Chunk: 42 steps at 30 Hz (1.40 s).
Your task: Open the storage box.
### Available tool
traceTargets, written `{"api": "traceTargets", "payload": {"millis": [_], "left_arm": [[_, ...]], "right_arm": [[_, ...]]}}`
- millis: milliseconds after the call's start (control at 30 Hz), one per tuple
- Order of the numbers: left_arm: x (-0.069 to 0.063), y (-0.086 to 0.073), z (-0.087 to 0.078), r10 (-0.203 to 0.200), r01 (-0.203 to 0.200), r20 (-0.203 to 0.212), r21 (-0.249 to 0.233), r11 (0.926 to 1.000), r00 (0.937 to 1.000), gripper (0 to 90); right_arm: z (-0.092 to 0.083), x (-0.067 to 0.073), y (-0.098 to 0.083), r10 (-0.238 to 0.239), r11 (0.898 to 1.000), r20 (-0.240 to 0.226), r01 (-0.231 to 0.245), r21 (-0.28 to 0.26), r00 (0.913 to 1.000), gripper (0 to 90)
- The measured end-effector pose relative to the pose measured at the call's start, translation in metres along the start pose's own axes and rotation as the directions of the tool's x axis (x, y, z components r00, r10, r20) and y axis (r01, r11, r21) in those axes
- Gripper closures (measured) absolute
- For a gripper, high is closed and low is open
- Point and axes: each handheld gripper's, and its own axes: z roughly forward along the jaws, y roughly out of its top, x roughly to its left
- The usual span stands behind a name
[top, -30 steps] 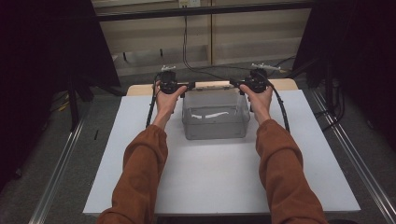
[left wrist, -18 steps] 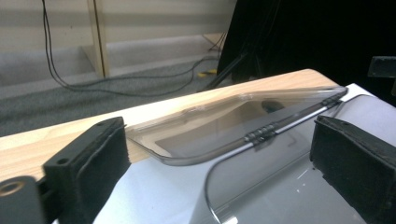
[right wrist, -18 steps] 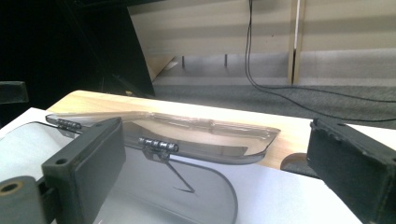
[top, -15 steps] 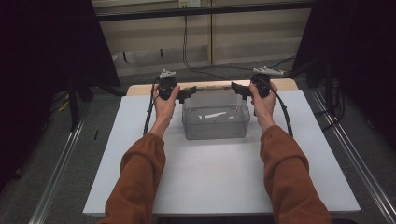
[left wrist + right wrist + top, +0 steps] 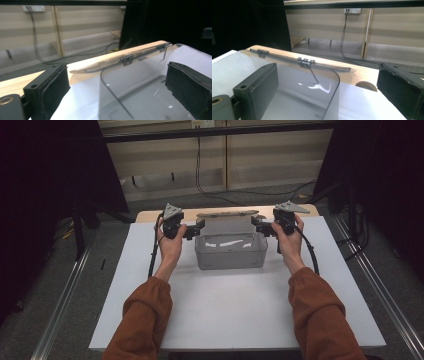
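Clear rounded plastic box [image 5: 229, 251], hinged wooden lid [image 5: 227, 213] open; left gripper [image 5: 196, 229] and right gripper [image 5: 256, 226], padded fingers wide, straddling its end walls.

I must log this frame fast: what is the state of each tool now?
Left tool: open, one jaw each side of the box wall, holding nothing.
Right tool: open, likewise astride the wall.
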Motion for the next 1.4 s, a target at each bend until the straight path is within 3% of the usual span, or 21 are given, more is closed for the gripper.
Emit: {"api": "traceTargets", "payload": {"millis": [33, 200, 333, 500, 700, 1000, 1200, 1300, 1400], "left_arm": [[-0.002, 0.0, -0.003, -0.007, 0.007, 0.003, -0.002, 1.0, 1.0, 4.8], [-0.01, -0.002, -0.014, 0.053, -0.053, -0.015, -0.001, 0.9986, 0.9985, 4.7], [-0.016, -0.005, -0.023, 0.032, -0.033, -0.015, -0.035, 0.9988, 0.9994, 4.0], [-0.021, -0.012, -0.035, 0.069, -0.073, -0.054, -0.081, 0.994, 0.9961, 3.9], [-0.026, -0.02, -0.051, 0.048, -0.05, -0.015, -0.105, 0.9933, 0.9987, 3.9], [-0.031, -0.028, -0.069, 0.041, -0.041, -0.002, -0.092, 0.995, 0.9992, 3.9], [-0.032, -0.037, -0.081, 0.029, -0.025, 0.037, -0.089, 0.9957, 0.9989, 2.2], [-0.035, -0.041, -0.091, 0.008, -0.007, 0.008, -0.105, 0.9944, 0.9999, 2.3], [-0.039, -0.046, -0.1, -0.045, 0.043, -0.014, -0.11, 0.993, 0.9989, 3.2]], "right_arm": [[-0.002, 0.001, 0.0, -0.003, 1.0, -0.001, 0.003, -0.01, 1.0, 3.0], [-0.018, 0.007, -0.001, -0.054, 0.998, 0.022, 0.055, -0.042, 0.9983, 2.1], [-0.029, 0.008, -0.002, -0.059, 0.996, 0.034, 0.061, -0.062, 0.9977, 1.6], [-0.044, 0.01, -0.006, -0.079, 0.994, 0.045, 0.083, -0.073, 0.9958, 1.5], [-0.064, 0.012, -0.014, -0.089, 0.993, 0.042, 0.092, -0.077, 0.9951, 1.4], [-0.085, 0.02, -0.028, -0.1, 0.99, 0.044, 0.104, -0.099, 0.994, 1.2], [-0.101, 0.026, -0.036, -0.117, 0.985, 0.067, 0.124, -0.118, 0.9909, 1.4], [-0.107, 0.028, -0.041, -0.125, 0.986, 0.092, 0.134, -0.102, 0.9879, 1.4], [-0.114, 0.028, -0.047, -0.123, 0.986, 0.104, 0.134, -0.101, 0.9869, 1.3]]}}
